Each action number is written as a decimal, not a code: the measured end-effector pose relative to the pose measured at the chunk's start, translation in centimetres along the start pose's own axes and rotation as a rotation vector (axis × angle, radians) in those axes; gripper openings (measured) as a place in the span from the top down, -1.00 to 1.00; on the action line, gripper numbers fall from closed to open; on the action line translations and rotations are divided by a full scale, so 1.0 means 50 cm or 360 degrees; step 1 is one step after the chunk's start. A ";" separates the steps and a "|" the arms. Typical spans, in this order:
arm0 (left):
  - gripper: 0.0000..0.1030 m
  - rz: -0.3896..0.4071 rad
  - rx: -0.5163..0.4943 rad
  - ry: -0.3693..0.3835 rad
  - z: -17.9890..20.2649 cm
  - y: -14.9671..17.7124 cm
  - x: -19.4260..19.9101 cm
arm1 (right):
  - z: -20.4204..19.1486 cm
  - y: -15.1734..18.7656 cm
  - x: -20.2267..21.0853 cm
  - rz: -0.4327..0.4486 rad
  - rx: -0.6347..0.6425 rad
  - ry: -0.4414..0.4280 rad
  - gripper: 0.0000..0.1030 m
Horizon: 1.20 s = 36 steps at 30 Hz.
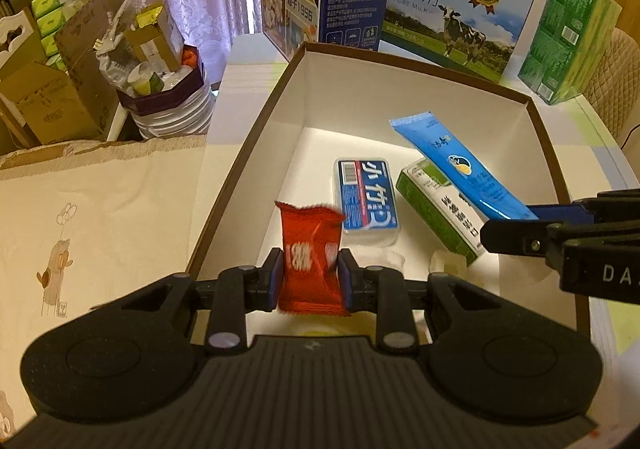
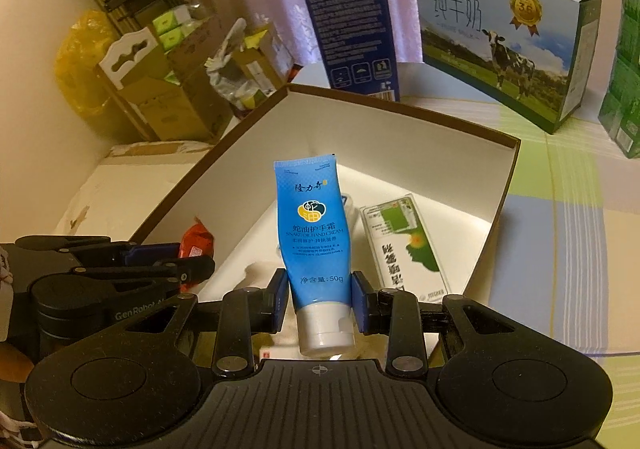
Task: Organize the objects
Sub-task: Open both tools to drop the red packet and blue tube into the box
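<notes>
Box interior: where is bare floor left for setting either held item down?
Bare floor in the box runs along its left wall and far corner. The right side is crowded: floss case, green carton beneath the hand cream.

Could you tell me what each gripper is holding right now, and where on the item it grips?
Left gripper: red snack packet, by its lower sides. Right gripper: blue hand cream tube, just above its white cap.

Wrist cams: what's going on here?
A person holds a gripper in each hand over an open white-lined box. The left gripper is shut on a red snack packet, held over the box's near corner. The right gripper is shut on a blue hand cream tube, cap toward the camera. A blue-labelled clear case and a green and white carton already lie on the box floor. Neither held item has been released yet.
</notes>
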<state>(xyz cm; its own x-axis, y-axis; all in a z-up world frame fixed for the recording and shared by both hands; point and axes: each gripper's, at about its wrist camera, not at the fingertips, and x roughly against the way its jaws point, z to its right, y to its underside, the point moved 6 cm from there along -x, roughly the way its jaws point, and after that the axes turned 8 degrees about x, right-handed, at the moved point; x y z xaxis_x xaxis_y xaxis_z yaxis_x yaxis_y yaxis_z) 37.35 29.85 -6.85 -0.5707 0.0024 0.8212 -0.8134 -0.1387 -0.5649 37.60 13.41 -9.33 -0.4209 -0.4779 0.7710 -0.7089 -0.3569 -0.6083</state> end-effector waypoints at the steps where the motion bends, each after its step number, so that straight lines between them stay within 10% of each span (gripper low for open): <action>1: 0.53 0.0003 -0.0004 0.0003 0.000 -0.005 -0.004 | 0.004 -0.003 -0.004 0.0000 -0.0008 0.0006 0.42; 18: 0.01 0.0051 -0.0024 0.0030 -0.004 -0.033 -0.019 | 0.033 -0.041 -0.045 0.0036 -0.0129 0.0021 0.40; 23: -0.18 0.0071 -0.0015 0.0021 -0.008 -0.035 -0.014 | 0.036 -0.056 -0.041 0.0131 -0.0117 0.0023 -0.13; 36: -0.64 0.0158 -0.0002 0.0048 -0.010 -0.029 0.040 | 0.029 -0.049 0.020 0.0186 -0.0023 -0.0007 -0.42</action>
<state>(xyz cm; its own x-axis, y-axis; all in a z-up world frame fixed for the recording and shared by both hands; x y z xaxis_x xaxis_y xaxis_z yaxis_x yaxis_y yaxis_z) 37.33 30.56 -4.43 -0.6517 0.0184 0.7582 -0.7527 -0.1386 -0.6436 39.72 12.65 -7.31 -0.4986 -0.5190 0.6942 -0.6633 -0.2872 -0.6911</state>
